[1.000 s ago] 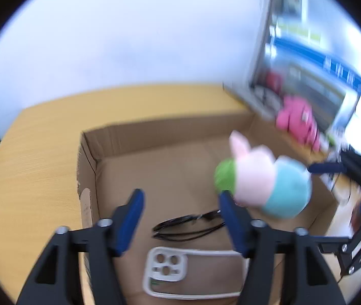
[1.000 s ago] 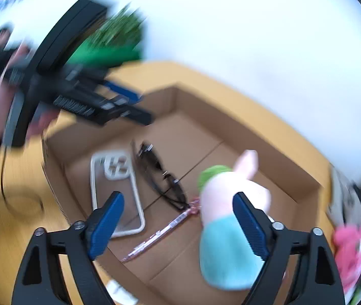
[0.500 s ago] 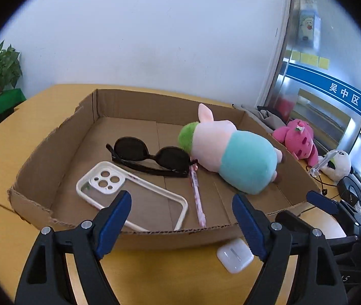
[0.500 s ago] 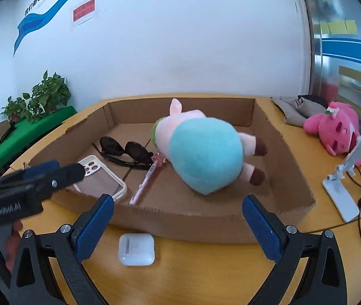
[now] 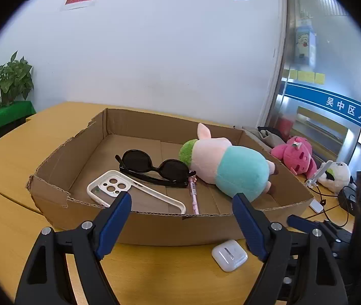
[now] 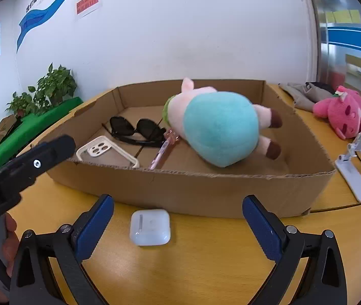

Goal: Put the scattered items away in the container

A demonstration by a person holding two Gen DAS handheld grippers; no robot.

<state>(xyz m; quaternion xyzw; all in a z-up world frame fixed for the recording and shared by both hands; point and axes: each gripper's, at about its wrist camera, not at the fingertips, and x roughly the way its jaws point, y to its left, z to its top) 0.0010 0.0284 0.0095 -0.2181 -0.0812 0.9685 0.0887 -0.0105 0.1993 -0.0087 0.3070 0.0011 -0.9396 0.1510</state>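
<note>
A shallow cardboard box [image 5: 155, 225] [image 6: 193, 190] on the wooden table holds a pink-and-teal plush pig [image 5: 231, 167] [image 6: 218, 129], black sunglasses [image 5: 152, 167] [image 6: 137, 129], a white phone case [image 5: 129, 190] [image 6: 104, 151] and a pink pen [image 5: 194, 198] [image 6: 162, 152]. A white earbuds case [image 5: 229, 255] [image 6: 150, 227] lies on the table outside the box's near wall. My left gripper [image 5: 180, 222] is open and empty, in front of the box. My right gripper [image 6: 177, 228] is open and empty, its fingers either side of the earbuds case and just short of it.
A pink plush [image 5: 294, 156] [image 6: 340, 111], a white phone stand [image 6: 355, 162], a small panda toy [image 5: 334, 176], cables and grey cloth lie to the right of the box. Potted plants [image 6: 45, 89] stand at far left. A white wall stands behind the table.
Both grippers have pulled back from above the box and come down to table level in front of it. The plush pig now lies in the box and the earbuds case has come into view.
</note>
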